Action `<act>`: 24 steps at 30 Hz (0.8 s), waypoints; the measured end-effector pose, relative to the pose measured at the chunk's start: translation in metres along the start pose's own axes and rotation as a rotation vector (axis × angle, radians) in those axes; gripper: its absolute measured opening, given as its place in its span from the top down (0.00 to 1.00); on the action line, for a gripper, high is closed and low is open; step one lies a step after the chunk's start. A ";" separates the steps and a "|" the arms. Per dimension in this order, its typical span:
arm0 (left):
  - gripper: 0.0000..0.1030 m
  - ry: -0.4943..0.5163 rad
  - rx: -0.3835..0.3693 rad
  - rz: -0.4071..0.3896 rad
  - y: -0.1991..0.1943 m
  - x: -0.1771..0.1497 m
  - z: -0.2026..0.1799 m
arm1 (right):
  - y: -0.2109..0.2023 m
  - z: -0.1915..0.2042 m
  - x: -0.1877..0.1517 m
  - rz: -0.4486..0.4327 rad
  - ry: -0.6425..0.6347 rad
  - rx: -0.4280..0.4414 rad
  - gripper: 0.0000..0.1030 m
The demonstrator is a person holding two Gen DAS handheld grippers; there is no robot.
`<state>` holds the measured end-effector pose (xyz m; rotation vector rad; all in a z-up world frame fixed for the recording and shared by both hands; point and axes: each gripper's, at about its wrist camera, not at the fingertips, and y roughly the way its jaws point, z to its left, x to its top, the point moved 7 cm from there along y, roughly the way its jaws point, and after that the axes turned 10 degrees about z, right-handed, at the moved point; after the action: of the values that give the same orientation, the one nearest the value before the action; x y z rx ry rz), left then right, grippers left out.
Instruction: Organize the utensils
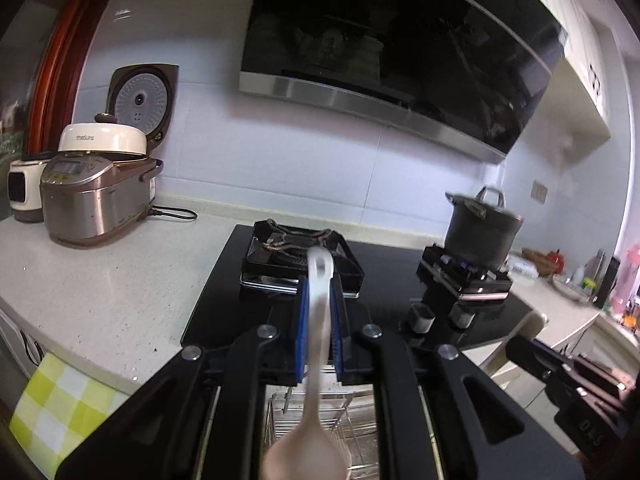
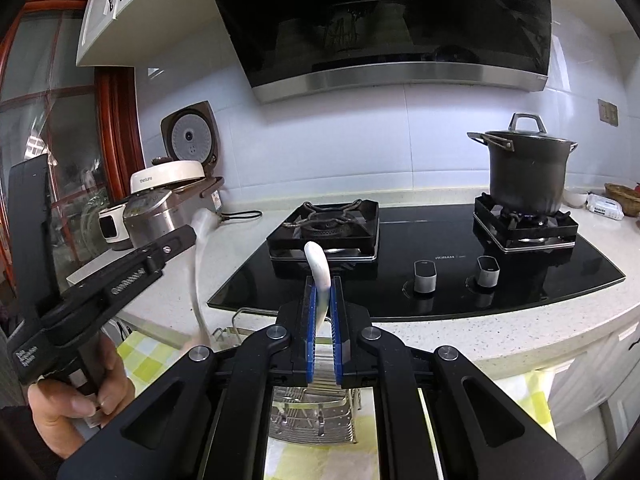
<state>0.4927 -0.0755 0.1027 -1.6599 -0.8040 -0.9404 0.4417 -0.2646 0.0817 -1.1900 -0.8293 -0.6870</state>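
Observation:
My left gripper (image 1: 320, 320) is shut on the handle of a white ladle (image 1: 318, 312); its bowl hangs blurred below the fingers, above a wire rack (image 1: 352, 432). The left gripper and its ladle (image 2: 200, 264) also show at the left of the right wrist view, held in a hand. My right gripper (image 2: 322, 320) is shut on the handle of a white spoon (image 2: 320, 268), whose end sticks up past the blue pads (image 2: 309, 320). Below it a metal utensil holder (image 2: 312, 420) holds forks.
A black glass hob (image 2: 440, 240) lies ahead with an empty burner (image 2: 326, 226) and a dark lidded pot (image 2: 524, 168) over a flame. Rice cookers (image 1: 96, 196) stand on the left counter. A range hood (image 2: 380, 20) hangs above. A yellow checked cloth (image 1: 60, 408) hangs below.

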 end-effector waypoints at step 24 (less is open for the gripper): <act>1.00 -0.083 0.148 0.262 -0.057 -0.107 0.122 | -0.037 0.019 -0.008 -0.053 -0.054 0.033 0.92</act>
<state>0.4174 0.0505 0.0128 -1.6360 -0.6744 -0.6189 0.4036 -0.2551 0.0964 -1.1645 -0.9167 -0.6848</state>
